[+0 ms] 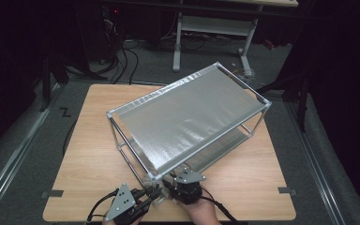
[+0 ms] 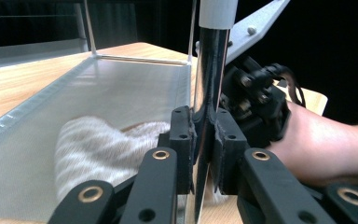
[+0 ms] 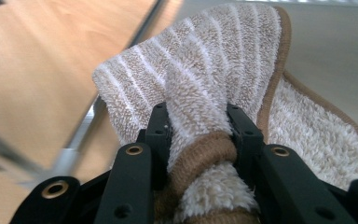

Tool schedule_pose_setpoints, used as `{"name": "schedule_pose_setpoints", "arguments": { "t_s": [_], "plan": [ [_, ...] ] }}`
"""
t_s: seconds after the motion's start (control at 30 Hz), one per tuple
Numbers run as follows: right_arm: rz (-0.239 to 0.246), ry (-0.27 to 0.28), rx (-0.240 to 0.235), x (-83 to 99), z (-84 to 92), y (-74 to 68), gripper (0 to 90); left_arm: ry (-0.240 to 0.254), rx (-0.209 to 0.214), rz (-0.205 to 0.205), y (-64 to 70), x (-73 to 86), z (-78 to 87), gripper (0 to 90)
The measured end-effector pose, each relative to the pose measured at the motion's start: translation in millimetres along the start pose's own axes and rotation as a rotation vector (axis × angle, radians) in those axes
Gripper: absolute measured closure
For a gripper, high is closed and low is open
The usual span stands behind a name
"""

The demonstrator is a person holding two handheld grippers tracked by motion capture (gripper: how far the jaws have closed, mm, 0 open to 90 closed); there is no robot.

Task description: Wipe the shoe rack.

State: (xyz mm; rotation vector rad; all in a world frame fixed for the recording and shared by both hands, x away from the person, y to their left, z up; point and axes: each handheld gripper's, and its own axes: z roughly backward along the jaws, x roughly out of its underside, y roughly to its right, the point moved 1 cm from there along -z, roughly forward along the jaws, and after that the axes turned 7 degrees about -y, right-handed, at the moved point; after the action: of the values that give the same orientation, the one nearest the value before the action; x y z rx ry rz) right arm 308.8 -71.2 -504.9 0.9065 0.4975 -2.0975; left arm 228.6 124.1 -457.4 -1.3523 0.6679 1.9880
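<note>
A metal rack [image 1: 187, 112] with two silvery mesh shelves stands askew on the wooden table [image 1: 93, 154]. My left gripper [image 1: 153, 193] is at its near corner. In the left gripper view it [image 2: 205, 144] is shut on the shiny upright corner post [image 2: 212, 70]. My right gripper [image 1: 171, 181] sits just right of that post, reaching in under the top shelf. In the right gripper view it [image 3: 198, 135] is shut on a bunched beige and white striped towel [image 3: 214, 56] with a brown hem. The towel [image 2: 93, 144] lies on the lower shelf [image 2: 121, 88].
The rack covers most of the table's middle and right. Bare wood [image 3: 37, 56] lies to its left and along the near edge. Beyond the table stand a white table frame [image 1: 206, 28] and loose cables [image 1: 122, 61] on the floor.
</note>
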Motion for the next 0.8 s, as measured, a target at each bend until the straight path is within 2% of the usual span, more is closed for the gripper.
{"name": "schedule_pose_setpoints", "arguments": {
  "t_s": [0.07,0.17,0.2,0.27,0.3,0.37,0.4,0.47,0.57,0.8],
  "plan": [
    [0.022,0.010,-0.016,-0.6,-1.2,-5.4,67.4,0.000,0.001,-0.001,0.1,-0.1,-0.2,80.3],
    [0.012,-0.003,-0.024,0.4,-1.0,-13.3,67.4,0.000,0.001,-0.001,0.1,-0.1,-0.1,80.3],
    [0.014,-0.002,-0.022,0.5,-1.1,-12.5,67.4,-0.001,0.001,-0.001,0.1,-0.1,-0.1,80.3],
    [0.053,0.011,-0.003,-0.4,-1.9,-6.2,67.5,-0.002,-0.001,-0.003,0.3,-0.2,-0.2,80.3],
    [0.023,0.002,-0.007,0.1,-1.5,-5.8,67.5,-0.002,-0.001,-0.003,0.4,-0.3,-0.2,80.3],
    [0.032,0.005,0.020,0.4,-1.2,0.4,67.5,-0.002,0.000,-0.004,0.3,-0.3,-0.1,80.3],
    [0.020,-0.001,0.030,1.0,-0.7,2.5,67.6,-0.002,-0.001,-0.004,0.3,-0.2,0.0,80.3],
    [0.018,0.006,0.066,1.1,0.2,13.9,67.5,-0.002,-0.001,-0.005,0.4,-0.3,0.0,80.3],
    [-0.028,0.000,0.081,2.2,2.8,30.8,67.6,-0.003,-0.002,-0.004,0.5,-0.3,0.1,80.3],
    [-0.093,-0.022,0.181,4.3,10.8,78.0,67.6,-0.004,-0.002,-0.005,0.5,-0.4,0.4,80.3]
  ]
}}
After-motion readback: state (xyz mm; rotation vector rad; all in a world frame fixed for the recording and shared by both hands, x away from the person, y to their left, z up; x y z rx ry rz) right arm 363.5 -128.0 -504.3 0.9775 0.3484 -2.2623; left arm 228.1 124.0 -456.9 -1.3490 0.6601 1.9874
